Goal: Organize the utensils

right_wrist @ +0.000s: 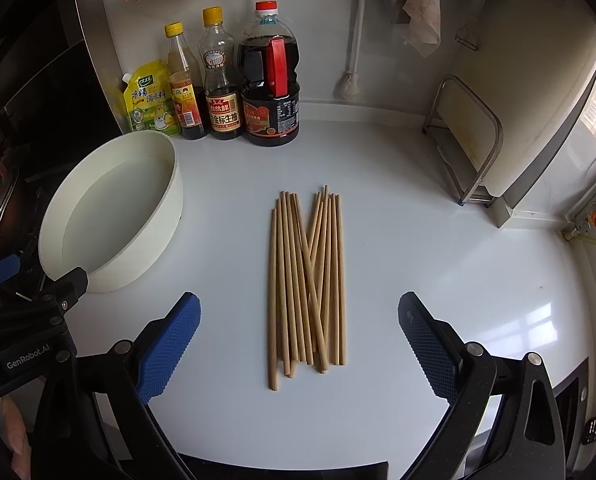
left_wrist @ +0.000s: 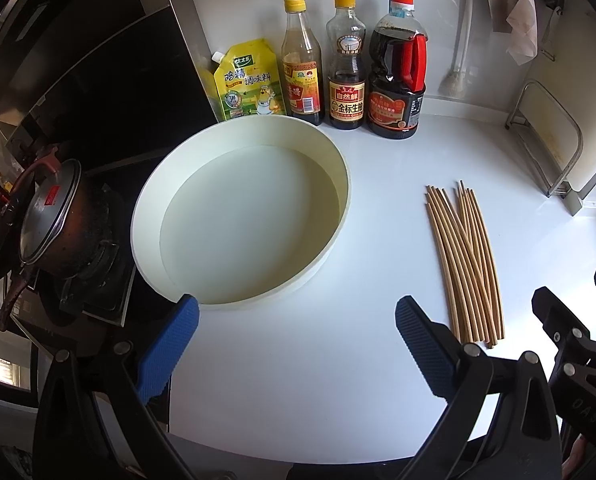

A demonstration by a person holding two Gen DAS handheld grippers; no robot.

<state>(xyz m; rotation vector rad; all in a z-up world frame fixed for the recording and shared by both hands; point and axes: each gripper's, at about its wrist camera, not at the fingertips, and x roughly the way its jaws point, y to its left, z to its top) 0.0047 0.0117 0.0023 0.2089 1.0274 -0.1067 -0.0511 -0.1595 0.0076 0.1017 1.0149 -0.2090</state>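
The right claw [right_wrist: 298,344] gapes wide and empty, its blue ribbed fingers [right_wrist: 170,344] flanking the near ends of the chopsticks [right_wrist: 306,280]: a loose bundle of pale wooden sticks lying flat on the white bench [right_wrist: 438,272], a few crossing. The left claw [left_wrist: 296,344], also wide and empty, points at bare bench left of the chopsticks, just before the round cream tub [left_wrist: 338,168]. Beyond the chopsticks stand sauce bottles [right_wrist: 222,80]; "GenRobot.AI" is printed on the left claw's housing

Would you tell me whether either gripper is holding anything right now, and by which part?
Nothing is held: the left gripper and right gripper are both open, and the chopsticks lie untouched on the counter.
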